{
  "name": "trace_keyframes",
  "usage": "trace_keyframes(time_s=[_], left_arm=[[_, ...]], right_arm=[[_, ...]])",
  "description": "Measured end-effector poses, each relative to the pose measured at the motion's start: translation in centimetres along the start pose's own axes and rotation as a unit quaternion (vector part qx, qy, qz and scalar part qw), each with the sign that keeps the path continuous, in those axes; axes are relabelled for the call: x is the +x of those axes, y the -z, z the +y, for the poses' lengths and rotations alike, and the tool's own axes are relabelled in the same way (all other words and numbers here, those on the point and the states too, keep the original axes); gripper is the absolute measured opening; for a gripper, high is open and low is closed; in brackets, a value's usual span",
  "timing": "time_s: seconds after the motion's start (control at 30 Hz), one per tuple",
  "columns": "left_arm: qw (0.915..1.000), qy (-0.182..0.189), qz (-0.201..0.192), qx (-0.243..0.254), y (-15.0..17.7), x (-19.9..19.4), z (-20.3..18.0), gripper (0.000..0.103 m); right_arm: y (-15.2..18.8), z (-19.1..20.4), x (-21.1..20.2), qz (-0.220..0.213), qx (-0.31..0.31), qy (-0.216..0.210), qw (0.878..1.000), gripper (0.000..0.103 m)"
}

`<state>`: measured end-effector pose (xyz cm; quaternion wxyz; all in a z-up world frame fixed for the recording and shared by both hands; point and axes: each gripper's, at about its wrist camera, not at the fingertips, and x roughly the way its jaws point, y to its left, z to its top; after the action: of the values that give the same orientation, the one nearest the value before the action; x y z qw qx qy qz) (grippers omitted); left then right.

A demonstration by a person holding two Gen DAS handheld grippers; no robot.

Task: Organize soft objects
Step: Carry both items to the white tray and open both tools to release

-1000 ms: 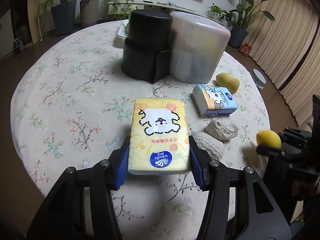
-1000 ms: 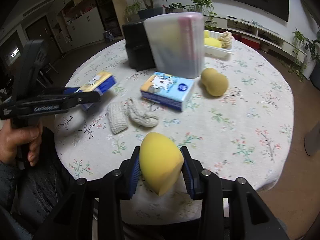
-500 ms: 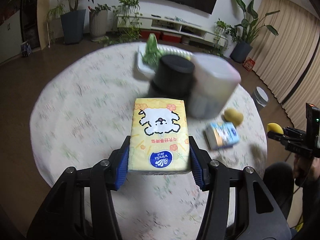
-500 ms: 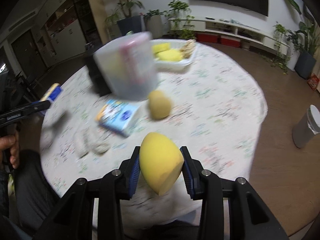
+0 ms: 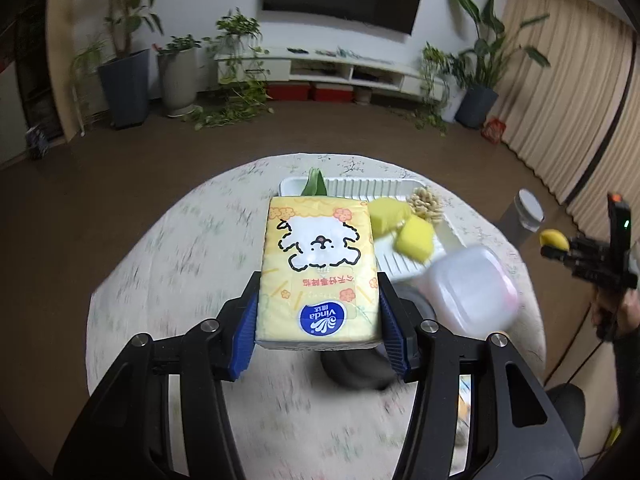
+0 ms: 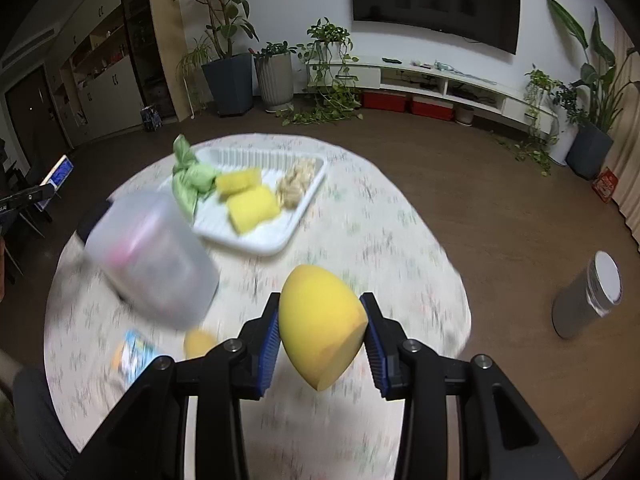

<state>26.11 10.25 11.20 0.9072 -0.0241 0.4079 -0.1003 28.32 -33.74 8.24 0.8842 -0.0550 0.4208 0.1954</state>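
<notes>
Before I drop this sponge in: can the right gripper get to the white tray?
Probably yes. The right gripper, shut on the yellow sponge, faces the white tray across bare tablecloth; the translucent container sits leftward.

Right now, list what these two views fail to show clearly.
- Left wrist: the tissue pack in the left gripper hides the white tray's near left part.
- Right wrist: motion blur smears the translucent container and the small blue pack.
- Right wrist: the yellow sponge in the right gripper hides the tablecloth behind.

Tablecloth (image 6: 380, 240) and clear container (image 6: 152, 264) motion-blurred
</notes>
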Motion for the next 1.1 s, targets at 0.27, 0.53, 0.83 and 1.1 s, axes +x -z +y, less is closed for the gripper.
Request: trace_keyframes(time_s=[0.27,0.53,0.83,1.1], left_arm=[[0.9972,0.016,0.055,0.047,-4.4,9.0,-0.2,0.05],[0.9877,0.033,0.121,0.093,-2.7,15.4,-1.0,0.05],[0.9848,0.046,0.136,0.097,-2.0,18.0,-1.0,0.051],[0.9854,0.053,0.136,0.088,-2.0,18.5,-0.8,0.061]], right_arm=[[-7.7,1.4,6.5,0.022,-0.034,-0.023,0.999,0.041],[-9.8,4.1,13.6,0.068,-0.106,-0.025,0.992,0.041],[-10.0,5.9,17.3,0.08,-0.153,-0.028,0.985,0.041],[-9.6,6.5,18.7,0.086,-0.165,-0.029,0.982,0.042]])
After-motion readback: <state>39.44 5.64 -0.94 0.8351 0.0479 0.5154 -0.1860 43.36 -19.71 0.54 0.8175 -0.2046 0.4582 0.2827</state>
